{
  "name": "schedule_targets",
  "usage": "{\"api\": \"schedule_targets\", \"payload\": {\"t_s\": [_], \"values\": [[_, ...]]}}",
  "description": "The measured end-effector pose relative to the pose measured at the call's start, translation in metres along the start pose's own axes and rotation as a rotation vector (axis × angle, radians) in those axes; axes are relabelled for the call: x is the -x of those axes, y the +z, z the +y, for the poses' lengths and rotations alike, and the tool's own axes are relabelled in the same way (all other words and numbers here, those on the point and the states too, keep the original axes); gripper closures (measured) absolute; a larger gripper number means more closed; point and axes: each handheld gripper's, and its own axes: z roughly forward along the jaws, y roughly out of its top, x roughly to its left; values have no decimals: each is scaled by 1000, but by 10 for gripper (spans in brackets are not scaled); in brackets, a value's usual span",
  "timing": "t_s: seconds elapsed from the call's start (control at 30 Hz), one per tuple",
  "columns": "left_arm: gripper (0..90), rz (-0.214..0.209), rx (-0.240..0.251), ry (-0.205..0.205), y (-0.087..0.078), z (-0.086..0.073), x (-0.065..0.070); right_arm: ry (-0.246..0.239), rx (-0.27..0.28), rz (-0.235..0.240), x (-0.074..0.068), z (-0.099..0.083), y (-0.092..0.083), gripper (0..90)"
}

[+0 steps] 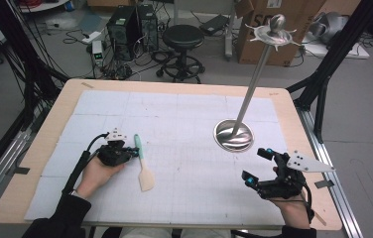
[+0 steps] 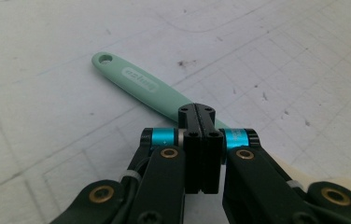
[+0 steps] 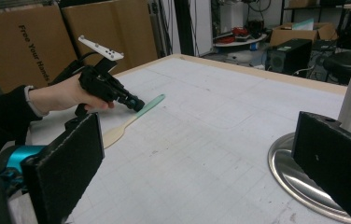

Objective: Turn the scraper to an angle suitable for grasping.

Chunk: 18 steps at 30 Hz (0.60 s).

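Mint-green-handled spatula with a pale beige blade [image 1: 142,163] lies flat on the white gridded mat of the worktop [image 1: 184,198], left of centre, blade toward the near edge. Left hand-held gripper [image 1: 134,151] clenched, tips at the handle; grip on it can't be confirmed. Right hand-held gripper [image 1: 258,166] released, jaws wide apart, near the right edge, just beside the polished steel round-based pole stand [image 1: 233,135].

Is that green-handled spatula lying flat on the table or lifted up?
Lying flat. The spatula rests on the white mat; the left gripper sits at its handle with jaws together.
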Motion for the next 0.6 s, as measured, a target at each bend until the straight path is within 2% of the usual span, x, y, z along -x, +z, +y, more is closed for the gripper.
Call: {"api": "schedule_targets", "payload": {"t_s": [0.07, 0.13, 0.27, 0.3, 0.37, 0.4, 0.47, 0.53, 0.6], "values": [[900, -16, 6, 22, 4, 1, 6, 1, -3, 1, 0, 0, 1, 13], [899, -13, -2, 53, 7, 4, 13, -3, -3, 1, 1, 0, 2, 13], [899, -18, -7, 51, 6, 6, 18, -3, -5, 6, 0, 1, 3, 12], [899, -22, 8, 44, 2, 7, 20, -5, -2, 6, 0, 1, 3, 12], [899, -60, 26, 15, -2, 10, 22, -5, 0, 9, 1, 2, 3, 13], [899, -60, 26, 15, -2, 10, 22, -2, 0, 9, 1, 2, 3, 12], [897, -45, 41, 28, -3, 12, 27, -1, -2, 10, 2, 1, 4, 13], [897, -70, 30, 44, -1, 12, 31, -4, -3, 11, 2, 1, 5, 13], [897, -78, 16, 67, 3, 11, 36, -1, -12, 16, 1, 0, 6, 13]]}}
